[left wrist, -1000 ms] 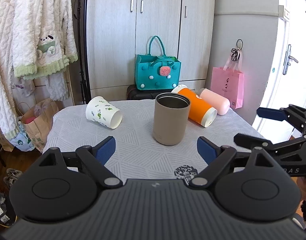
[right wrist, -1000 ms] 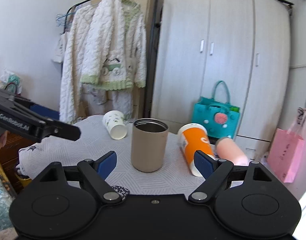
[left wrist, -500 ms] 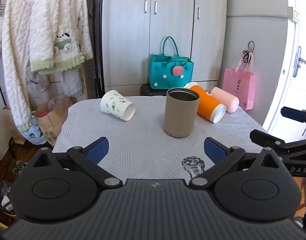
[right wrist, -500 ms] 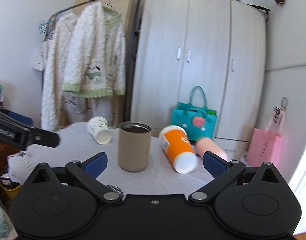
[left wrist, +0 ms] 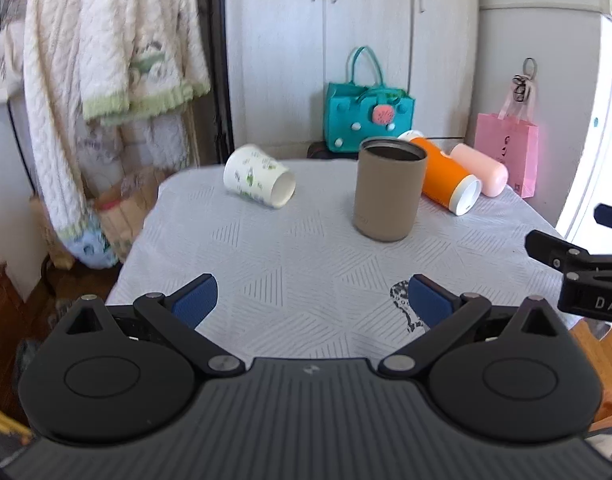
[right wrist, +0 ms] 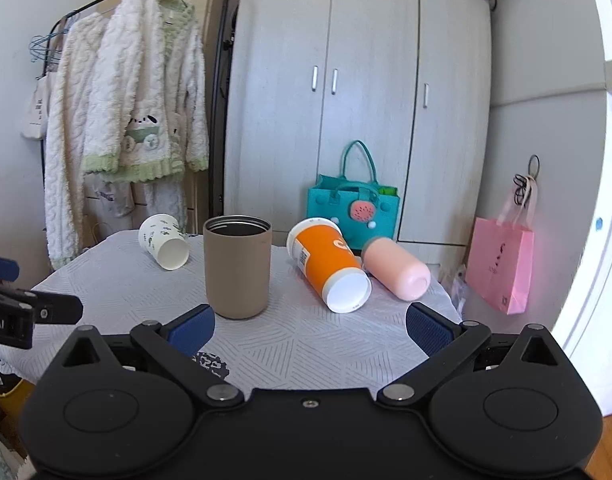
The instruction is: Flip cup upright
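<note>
**Both grippers held wide above the near table edge, three cups lying on their sides**

The left gripper [left wrist: 313, 300] hovered over the near edge of the table [left wrist: 306, 264], its blue-padded fingers spread wide with nothing between them. The right gripper [right wrist: 310, 324] sat level at the same near edge, fingers likewise spread and empty. Each one showed at the margin of the other's view, so the two were side by side and apart.

Past the fingers, a tan tumbler [right wrist: 237, 266] stood upright near the middle of the table, its mouth open to the top; its dark inside showed no contents that could be made out. To the right of it an orange cup [right wrist: 325, 264] lay on its side, white open end turned toward the grippers. Just beside that, further right, a pink cup [right wrist: 395, 274] also lay on its side, touching or nearly touching the orange one. At the far left a white paper cup [left wrist: 260, 176] with green print lay tipped over, its empty mouth facing the near right.

Behind the table stood a teal bag [right wrist: 351, 210], a wardrobe [right wrist: 345, 100], and a pink bag [right wrist: 499, 264] hanging at the right.
</note>
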Demonstrator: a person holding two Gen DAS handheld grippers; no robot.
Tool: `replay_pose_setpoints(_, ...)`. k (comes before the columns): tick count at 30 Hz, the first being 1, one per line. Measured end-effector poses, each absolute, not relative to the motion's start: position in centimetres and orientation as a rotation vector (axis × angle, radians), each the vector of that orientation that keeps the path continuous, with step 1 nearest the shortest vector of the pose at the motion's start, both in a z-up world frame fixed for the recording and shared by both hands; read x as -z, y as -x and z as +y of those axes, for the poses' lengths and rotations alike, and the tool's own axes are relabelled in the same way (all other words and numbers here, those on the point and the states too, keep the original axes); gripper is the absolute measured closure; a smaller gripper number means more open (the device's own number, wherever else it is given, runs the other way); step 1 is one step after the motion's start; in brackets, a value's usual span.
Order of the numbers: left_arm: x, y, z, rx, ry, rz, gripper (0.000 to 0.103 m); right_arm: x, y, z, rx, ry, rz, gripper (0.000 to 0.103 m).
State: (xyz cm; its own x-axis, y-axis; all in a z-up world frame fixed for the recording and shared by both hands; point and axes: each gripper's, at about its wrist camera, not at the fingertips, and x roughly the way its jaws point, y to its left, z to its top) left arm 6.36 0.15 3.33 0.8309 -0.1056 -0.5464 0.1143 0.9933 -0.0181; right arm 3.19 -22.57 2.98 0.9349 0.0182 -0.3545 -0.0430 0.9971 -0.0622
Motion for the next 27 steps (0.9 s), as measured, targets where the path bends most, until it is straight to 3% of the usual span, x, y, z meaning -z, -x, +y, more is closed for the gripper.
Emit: replay_pose_setpoints(27, -2.59, -6.62, 0.1, 0.005, -0.045, 0.555, 0.0, -2.04, -3.98, -22.89, 0.051, -0.01, 0.397, 0.0)
